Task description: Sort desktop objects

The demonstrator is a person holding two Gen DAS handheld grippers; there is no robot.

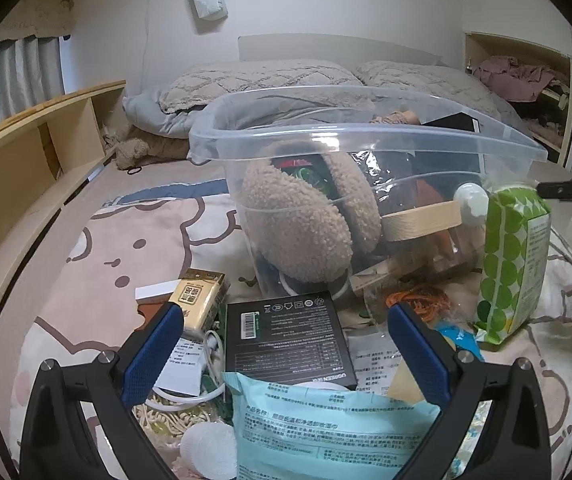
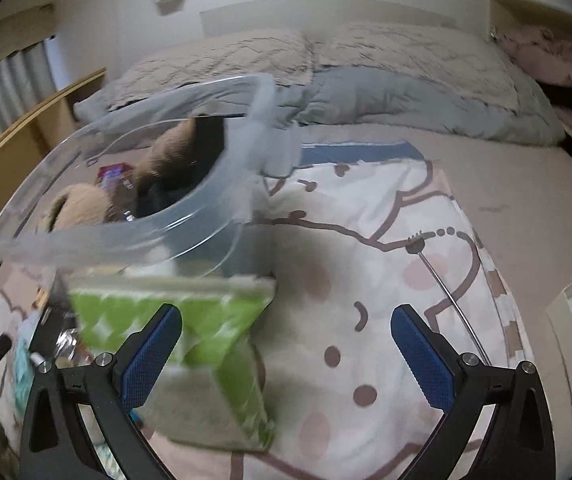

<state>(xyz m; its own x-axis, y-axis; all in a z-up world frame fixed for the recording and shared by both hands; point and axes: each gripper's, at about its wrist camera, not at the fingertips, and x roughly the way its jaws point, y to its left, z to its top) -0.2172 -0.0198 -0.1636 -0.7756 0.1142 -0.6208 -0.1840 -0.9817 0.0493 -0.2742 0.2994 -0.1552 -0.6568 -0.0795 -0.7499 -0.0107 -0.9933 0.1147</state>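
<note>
Bedroom, with the work laid out on a bed point(image 1: 134, 240) under a cartoon-print blanket, pillows behind and a wooden shelf to the left.

From the left wrist, the left gripper point(image 1: 286, 344) hangs low over a pile of loose goods, its blue fingers point(image 1: 154, 354) wide apart and holding nothing. Between them lies a black box point(image 1: 287, 338), flat, label up, its long axis running away from the camera toward a clear bin point(image 1: 365, 136). A pale blue pouch point(image 1: 325, 428) overlaps the box's near edge; a yellow carton point(image 1: 200, 300) lies just left of it, with a white cable point(image 1: 212, 354) and an orange cord point(image 1: 417, 300) nearby. The bin already holds plush slippers point(image 1: 305, 228) and a wooden piece, so it looks to be the collecting place. A green pack point(image 1: 513, 264) stands upright just right of the bin, long axis vertical. By its aim, the left gripper seems lined up on the black box.

From the right wrist, blurred by motion, the right gripper point(image 2: 286, 348) is also spread wide and empty. The green pack point(image 2: 190, 320) sits near its left finger, partly between the fingers, close beside the bin point(image 2: 126, 224). It looks like the right gripper's target, standing where a short lift would carry it over the rim, though no contact shows.
</note>
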